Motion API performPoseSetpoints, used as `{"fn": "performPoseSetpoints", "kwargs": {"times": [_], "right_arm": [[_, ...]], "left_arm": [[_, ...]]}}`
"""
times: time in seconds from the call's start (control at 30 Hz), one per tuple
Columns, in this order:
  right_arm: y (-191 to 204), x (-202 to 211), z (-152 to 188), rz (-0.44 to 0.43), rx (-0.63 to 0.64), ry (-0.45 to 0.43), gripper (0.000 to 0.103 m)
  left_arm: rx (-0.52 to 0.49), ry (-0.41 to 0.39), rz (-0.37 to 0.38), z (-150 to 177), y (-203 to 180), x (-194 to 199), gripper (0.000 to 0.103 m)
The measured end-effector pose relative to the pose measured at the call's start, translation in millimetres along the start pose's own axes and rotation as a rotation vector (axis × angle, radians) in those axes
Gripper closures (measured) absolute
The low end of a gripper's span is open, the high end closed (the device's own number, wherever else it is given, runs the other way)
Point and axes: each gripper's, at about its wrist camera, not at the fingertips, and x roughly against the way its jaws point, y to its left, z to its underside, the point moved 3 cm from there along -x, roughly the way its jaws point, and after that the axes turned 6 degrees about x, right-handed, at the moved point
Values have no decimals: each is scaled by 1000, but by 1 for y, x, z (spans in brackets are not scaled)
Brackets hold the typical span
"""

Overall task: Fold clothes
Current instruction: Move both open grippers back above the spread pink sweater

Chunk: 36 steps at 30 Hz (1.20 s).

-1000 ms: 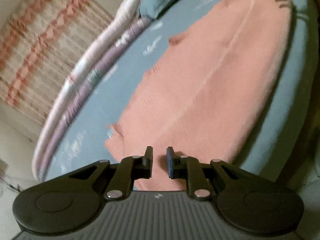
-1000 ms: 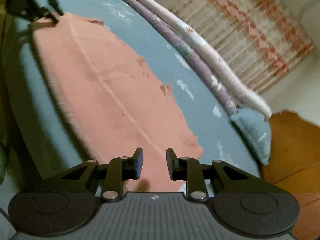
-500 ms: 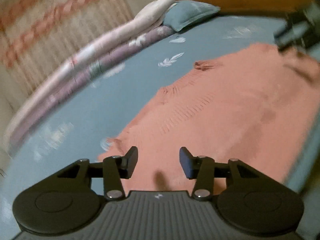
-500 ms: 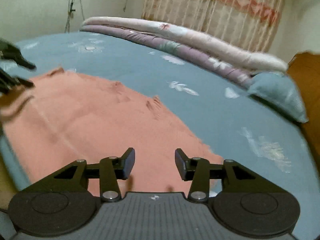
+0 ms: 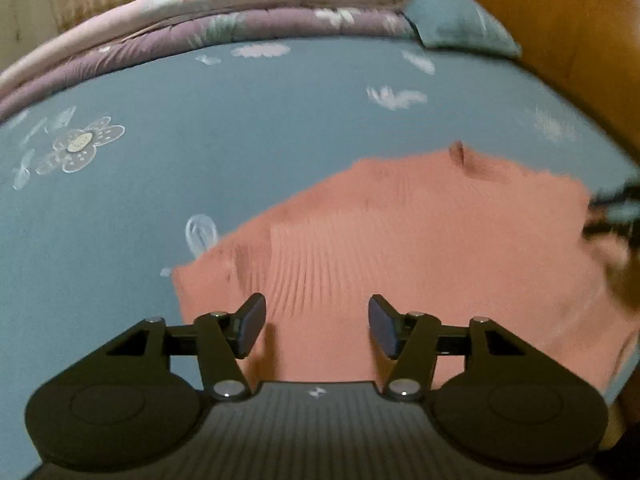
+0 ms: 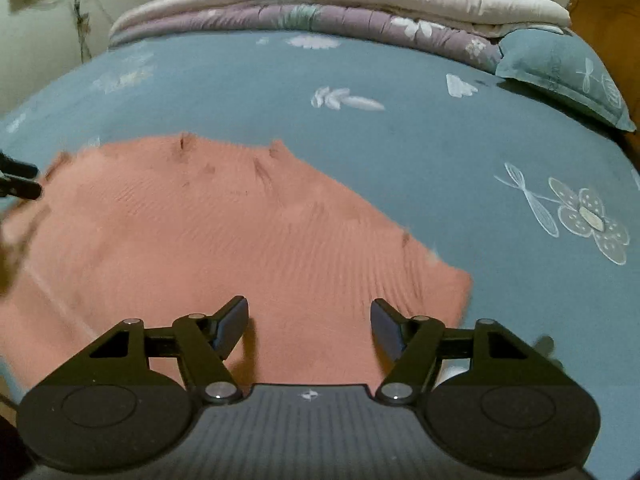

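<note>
A salmon-pink knitted garment [image 5: 400,248] lies spread flat on the blue flowered bed sheet [image 5: 200,152]. My left gripper [image 5: 316,326] hovers above the garment's left end; its jaws are opening and nothing is between them. In the right wrist view the same garment [image 6: 224,232] fills the lower left. Over its right corner hangs my right gripper [image 6: 310,326], jaws opening and empty too. Each gripper shows as a dark blur at the edge of the other's view: the right gripper [image 5: 616,208], the left gripper [image 6: 18,180].
Rolled pink and purple quilts [image 6: 320,4] lie along the far side of the bed. A blue pillow [image 6: 560,68] sits at the far right by a wooden headboard [image 5: 560,24]. A curtain and a wall are behind.
Both grippers rolled back to level and their jaws spread apart from nearly shut. Each has shifted along the garment's near edge towards its own end.
</note>
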Motion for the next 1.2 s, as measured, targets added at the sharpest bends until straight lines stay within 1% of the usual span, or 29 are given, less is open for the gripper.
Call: {"fn": "performPoseSetpoints", "kwargs": {"times": [0.07,0.13,0.2,0.27,0.33,0.4,0.43,0.5,0.53,0.6,0.73,0.77,0.8,0.87,0.93,0.97,1.03,1.1,1.13,1.2], "right_arm": [[0,-4,-9,-35,-55,-20,30],[0,-12,-15,-57,-80,-13,30],[1,-20,-12,-54,-76,14,27],[-3,-27,-6,-43,-71,46,23],[-6,-28,-3,-51,-85,56,21],[-8,-28,-2,-69,-106,54,14],[-5,-29,-2,-68,-95,59,13],[3,-32,-3,-55,-52,74,6],[6,-34,-3,-50,-33,79,4],[11,-35,-2,-46,-11,84,1],[10,-35,-2,-70,5,92,0],[9,-35,-2,-78,14,95,0],[9,-36,-2,-86,23,97,0],[9,-37,-2,-97,35,99,0],[8,-38,-3,-106,41,100,0],[8,-39,-4,-110,43,99,0],[8,-40,-4,-110,44,98,0],[9,-41,-4,-108,53,100,0],[9,-41,-4,-108,55,102,0],[9,-40,-4,-106,58,106,0]], "left_arm": [[58,-3,-2,-9,7,-10,43],[106,14,-28,-10,17,-25,43],[165,42,-68,-7,31,-40,41],[220,43,-79,-6,41,-43,40],[235,39,-106,-11,42,-39,42],[228,19,-125,-15,39,-33,42],[226,11,-114,-17,37,-31,42],[240,3,-52,-18,33,-27,39],[249,3,-21,-17,32,-27,38],[273,15,0,-15,32,-25,37],[321,42,5,-6,35,-3,36],[326,52,16,-1,34,4,33],[329,65,32,5,32,10,31],[335,92,66,17,26,22,30],[341,118,91,31,16,26,29],[349,130,98,37,12,25,27],[394,158,89,52,11,17,26],[436,158,81,63,13,12,26],[443,147,84,64,13,13,26],[440,152,73,59,12,15,26]]}}
